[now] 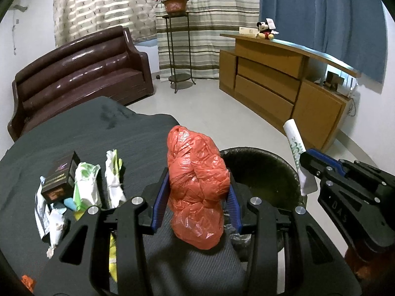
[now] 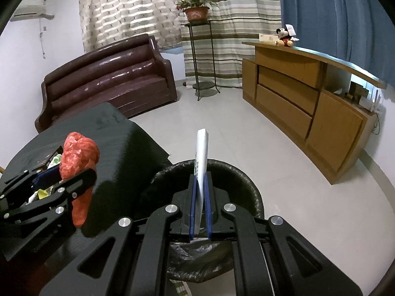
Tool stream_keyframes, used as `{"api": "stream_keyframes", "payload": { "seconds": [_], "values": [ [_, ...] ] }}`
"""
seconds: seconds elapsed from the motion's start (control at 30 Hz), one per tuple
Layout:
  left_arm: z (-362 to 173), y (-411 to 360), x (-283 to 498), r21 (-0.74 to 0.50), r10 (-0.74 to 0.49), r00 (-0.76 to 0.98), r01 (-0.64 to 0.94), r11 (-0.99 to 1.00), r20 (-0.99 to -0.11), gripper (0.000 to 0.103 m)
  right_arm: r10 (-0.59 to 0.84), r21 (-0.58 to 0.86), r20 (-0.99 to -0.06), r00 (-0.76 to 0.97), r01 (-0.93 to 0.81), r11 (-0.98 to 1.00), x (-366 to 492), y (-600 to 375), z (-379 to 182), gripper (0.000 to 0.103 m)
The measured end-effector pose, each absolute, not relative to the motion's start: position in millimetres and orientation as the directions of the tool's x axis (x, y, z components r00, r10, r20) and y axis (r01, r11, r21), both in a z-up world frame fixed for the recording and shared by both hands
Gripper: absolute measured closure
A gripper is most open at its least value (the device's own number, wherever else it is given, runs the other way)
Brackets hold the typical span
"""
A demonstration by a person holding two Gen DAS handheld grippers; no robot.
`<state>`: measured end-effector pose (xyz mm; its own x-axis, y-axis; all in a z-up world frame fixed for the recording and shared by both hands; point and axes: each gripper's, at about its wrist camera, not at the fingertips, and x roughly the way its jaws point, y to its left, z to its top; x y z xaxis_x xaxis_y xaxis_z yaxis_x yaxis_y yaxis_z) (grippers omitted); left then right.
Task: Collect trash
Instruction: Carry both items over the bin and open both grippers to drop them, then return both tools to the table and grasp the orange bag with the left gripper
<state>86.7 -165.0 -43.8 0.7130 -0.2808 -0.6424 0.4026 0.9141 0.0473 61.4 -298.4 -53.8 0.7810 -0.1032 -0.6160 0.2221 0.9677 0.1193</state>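
Observation:
My left gripper (image 1: pixel 197 175) is shut on a crumpled red plastic bag (image 1: pixel 196 187), held above the edge of the dark-covered table (image 1: pixel 86 133) beside the bin. The bag also shows in the right wrist view (image 2: pixel 79 157). My right gripper (image 2: pixel 200 177) is shut on a flat white packet with green print (image 2: pixel 202 153), held upright over the black-lined trash bin (image 2: pixel 246 182). In the left wrist view the right gripper (image 1: pixel 307 167) holds the packet (image 1: pixel 297 153) at the bin's right side (image 1: pixel 284 165). More trash lies on the table: a small dark box (image 1: pixel 60 177) and several white and green wrappers (image 1: pixel 86 185).
A brown leather sofa (image 1: pixel 81 74) stands behind the table. A metal plant stand with a potted plant (image 1: pixel 176 5) is by the striped curtain. A wooden cabinet (image 1: pixel 279 86) with a Mickey toy (image 1: pixel 265 29) runs along the right wall. Pale floor lies between them.

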Motion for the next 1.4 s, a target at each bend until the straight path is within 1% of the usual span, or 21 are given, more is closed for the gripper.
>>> {"api": "stream_keyframes", "payload": {
  "seconds": [0.33, 0.43, 0.53, 0.6, 0.63, 0.7, 0.9, 0.97, 1.1, 1.4],
  "values": [
    [-50.4, -184.1, 101.7, 0.069, -0.261, 0.702, 0.404, 0.912, -0.663, 0.062, -0.093, 0.145, -0.631, 0.771, 0.234, 0.961, 73.1, -310.5, -61.7, 0.096],
    [-53.2, -185.7, 105.2, 0.066, -0.264, 0.690, 0.412, 0.909, -0.674, 0.062, -0.088, 0.160, -0.633, 0.769, 0.242, 0.957, 73.5, -313.3, -64.3, 0.094],
    [-54.5, -186.8, 108.7, 0.059, -0.265, 0.680, 0.414, 0.909, -0.683, 0.060, -0.076, 0.179, -0.638, 0.766, 0.243, 0.953, 74.5, -316.9, -65.2, 0.093],
    [-53.7, -186.8, 110.4, 0.055, -0.267, 0.680, 0.412, 0.910, -0.683, 0.053, -0.071, 0.188, -0.641, 0.764, 0.247, 0.951, 73.8, -318.4, -66.1, 0.091],
    [-53.2, -185.9, 110.3, 0.050, -0.272, 0.679, 0.414, 0.909, -0.682, 0.050, -0.069, 0.192, -0.643, 0.763, 0.248, 0.950, 74.0, -319.2, -66.4, 0.091],
    [-53.2, -186.7, 109.6, 0.050, -0.273, 0.681, 0.414, 0.909, -0.680, 0.050, -0.069, 0.195, -0.642, 0.763, 0.250, 0.949, 73.9, -319.9, -65.8, 0.089],
    [-48.8, -183.3, 107.2, 0.042, -0.273, 0.683, 0.407, 0.912, -0.678, 0.048, -0.075, 0.194, -0.637, 0.767, 0.254, 0.948, 73.8, -319.3, -61.1, 0.088],
    [-45.3, -180.2, 106.2, 0.036, -0.273, 0.685, 0.401, 0.915, -0.675, 0.043, -0.075, 0.194, -0.636, 0.768, 0.254, 0.948, 73.8, -319.9, -60.8, 0.085],
    [-38.1, -170.6, 102.0, 0.030, -0.266, 0.693, 0.384, 0.923, -0.669, 0.043, -0.079, 0.189, -0.628, 0.774, 0.250, 0.950, 70.5, -314.6, -57.5, 0.077],
    [-27.9, -145.6, 87.6, 0.028, -0.242, 0.710, 0.346, 0.938, -0.662, 0.043, -0.072, 0.172, -0.620, 0.781, 0.226, 0.959, 61.0, -296.6, -49.0, 0.063]
  ]
}}
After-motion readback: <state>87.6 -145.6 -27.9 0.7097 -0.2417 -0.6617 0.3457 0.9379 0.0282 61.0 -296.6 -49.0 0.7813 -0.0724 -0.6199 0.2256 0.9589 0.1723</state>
